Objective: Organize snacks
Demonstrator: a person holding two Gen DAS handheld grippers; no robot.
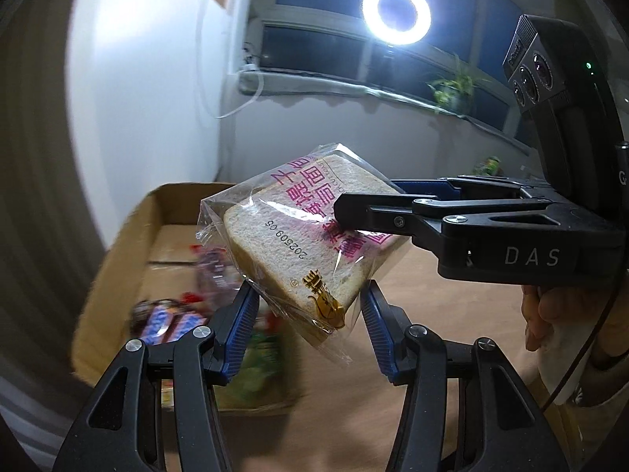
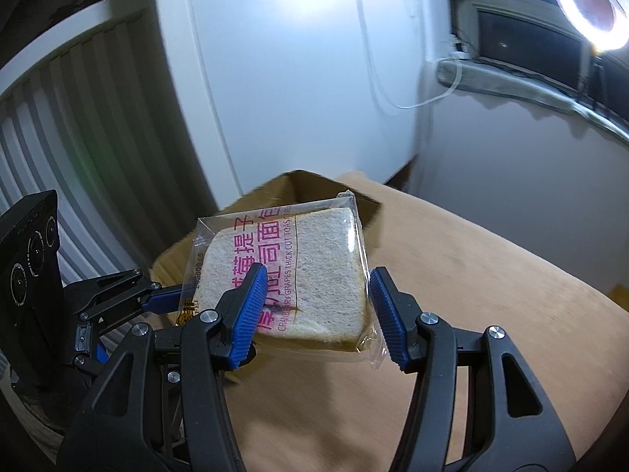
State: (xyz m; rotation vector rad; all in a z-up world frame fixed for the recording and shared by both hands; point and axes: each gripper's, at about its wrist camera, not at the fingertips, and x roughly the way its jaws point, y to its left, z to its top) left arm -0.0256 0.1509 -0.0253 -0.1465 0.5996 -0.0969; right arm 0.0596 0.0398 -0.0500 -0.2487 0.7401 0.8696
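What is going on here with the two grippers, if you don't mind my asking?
A person is sorting snacks with two hand-held grippers. Both the left gripper and the right gripper hold one wrapped slice of toast bread in the air above a wooden table. Beyond it sits an open cardboard box with other snack packs inside.
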